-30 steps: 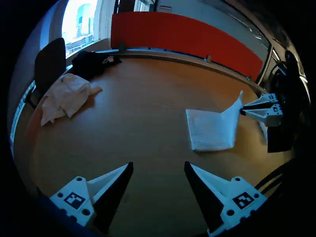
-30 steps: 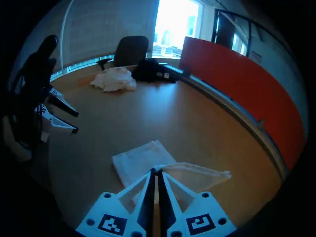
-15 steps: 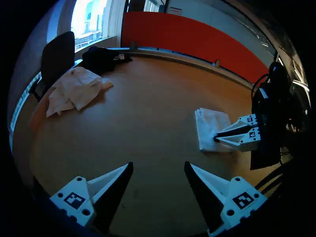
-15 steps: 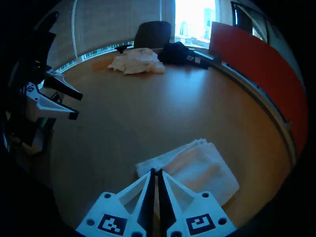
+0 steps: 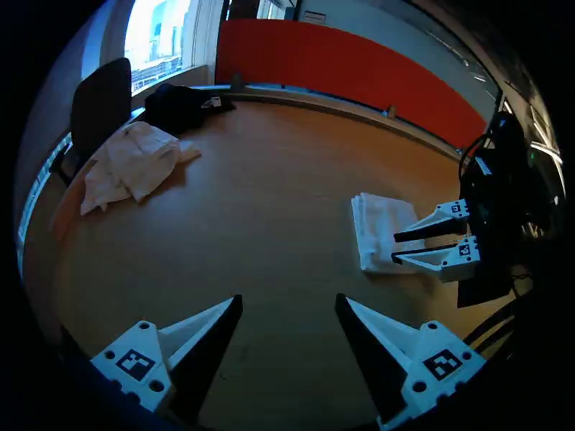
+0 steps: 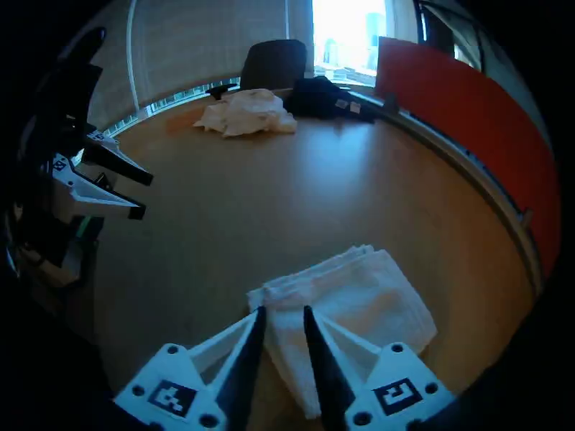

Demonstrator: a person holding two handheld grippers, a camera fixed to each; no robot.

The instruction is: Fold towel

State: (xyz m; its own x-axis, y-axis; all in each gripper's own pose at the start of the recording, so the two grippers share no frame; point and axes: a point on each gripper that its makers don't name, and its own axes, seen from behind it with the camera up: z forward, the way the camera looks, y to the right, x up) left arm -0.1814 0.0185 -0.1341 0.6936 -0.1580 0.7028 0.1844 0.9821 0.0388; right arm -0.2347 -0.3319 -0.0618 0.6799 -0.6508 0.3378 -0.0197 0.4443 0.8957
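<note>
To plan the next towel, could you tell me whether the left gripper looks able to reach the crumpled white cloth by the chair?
Probably yes: the left gripper is open, and bare table lies between it and the crumpled white cloth. The folded towel and right gripper sit off to the side.

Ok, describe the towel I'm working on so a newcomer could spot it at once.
Start at the big wooden table with the red partition along one edge. The towel lies flat at the tips of the right claw. It is a neat folded white rectangle, unlike the crumpled pale cloth heap by the black chair.
</note>
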